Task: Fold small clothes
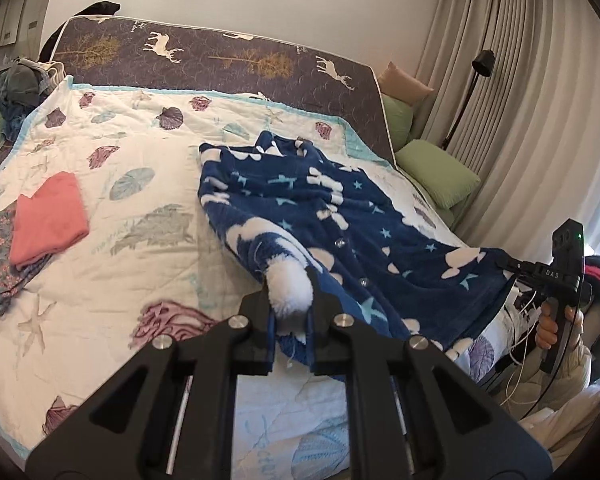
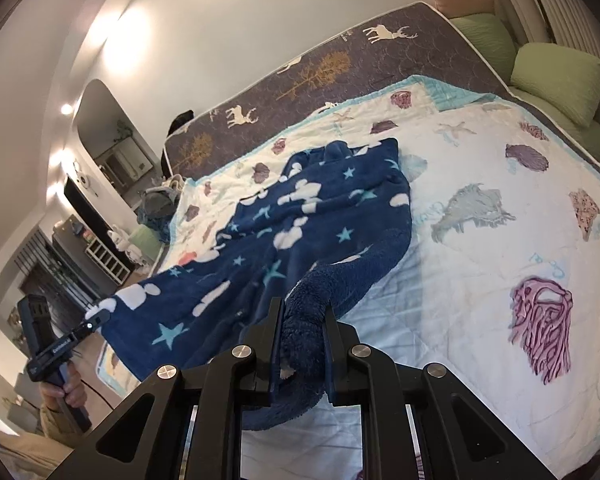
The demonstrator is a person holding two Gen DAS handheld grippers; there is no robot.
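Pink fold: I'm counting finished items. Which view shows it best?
Left wrist view: the pink fold lies in full sight on the quilt. In the right wrist view the blue garment hides all but a sliver.

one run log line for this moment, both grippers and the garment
left gripper: shut on blue fleece garment | right gripper: shut on garment | near end lifted off quilt

Left gripper point(image 1: 290, 312) and right gripper point(image 2: 302, 344) both tilt downward, fingers point(image 1: 260, 320) clamped on the fleece garment's point(image 1: 300, 200) near hem.
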